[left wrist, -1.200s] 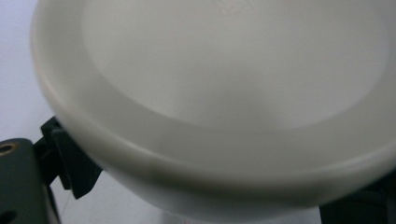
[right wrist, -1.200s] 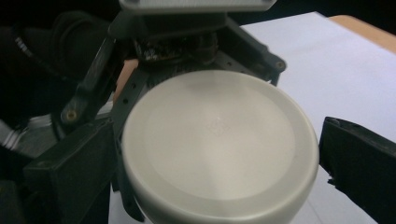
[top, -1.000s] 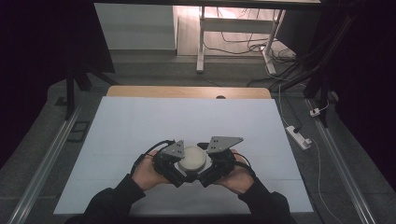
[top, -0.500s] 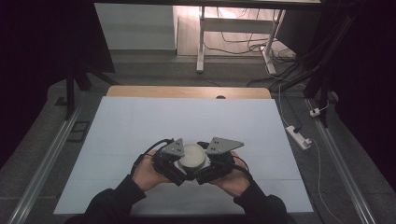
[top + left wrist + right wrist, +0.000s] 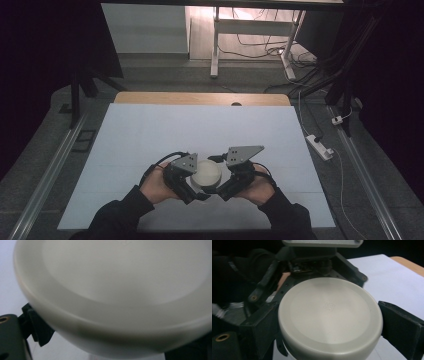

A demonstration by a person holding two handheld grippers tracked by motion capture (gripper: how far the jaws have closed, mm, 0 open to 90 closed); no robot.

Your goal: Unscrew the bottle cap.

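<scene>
A white round container (image 5: 206,172) with a flat lid is held just above the white table top (image 5: 200,130), near the front edge. From the left, my left gripper (image 5: 194,189) has its jaws against the container's sides. In the left gripper view the container (image 5: 120,297) is very close, with the left gripper (image 5: 115,342) low beneath it. My right gripper (image 5: 223,189) comes in from the right. Its two black jaws press the rim of the lid (image 5: 329,312) on either side, so the right gripper (image 5: 329,326) is shut on it.
The white sheet covers most of a wooden table, whose bare edge (image 5: 200,98) shows at the back. A white power strip (image 5: 320,146) lies on the floor to the right. Metal rails (image 5: 47,175) run along both sides, and a desk frame with cables (image 5: 250,30) stands behind.
Both hands and the container have shifted very slightly toward the person. The hold on the container looks unchanged.
</scene>
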